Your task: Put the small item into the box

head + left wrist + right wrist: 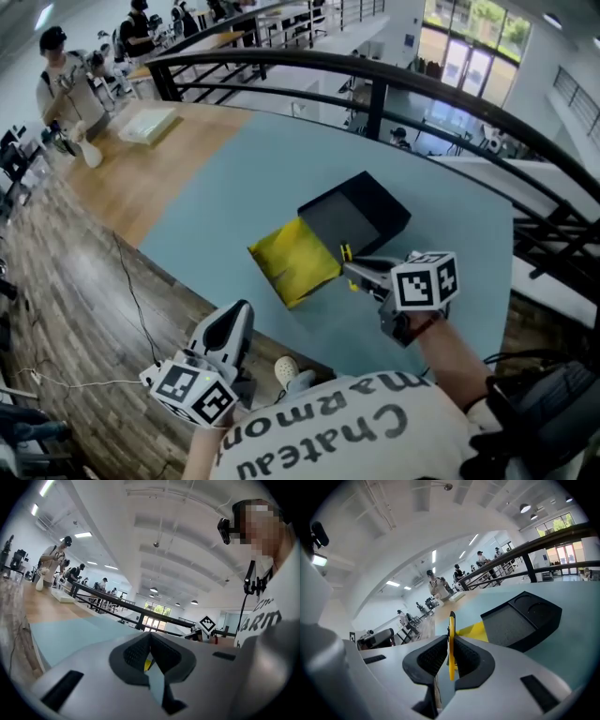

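Jaws of right gripper (451, 644) pinch a thin yellow item (451, 624).

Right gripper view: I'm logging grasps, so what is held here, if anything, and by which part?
The right gripper is shut on a thin yellow item, pinching its flat faces near the lower end; its top edge sticks out.

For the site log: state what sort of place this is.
Probably an open lab or workshop hall on an upper level: a black railing overlooks a lower floor, and people work at wooden tables.
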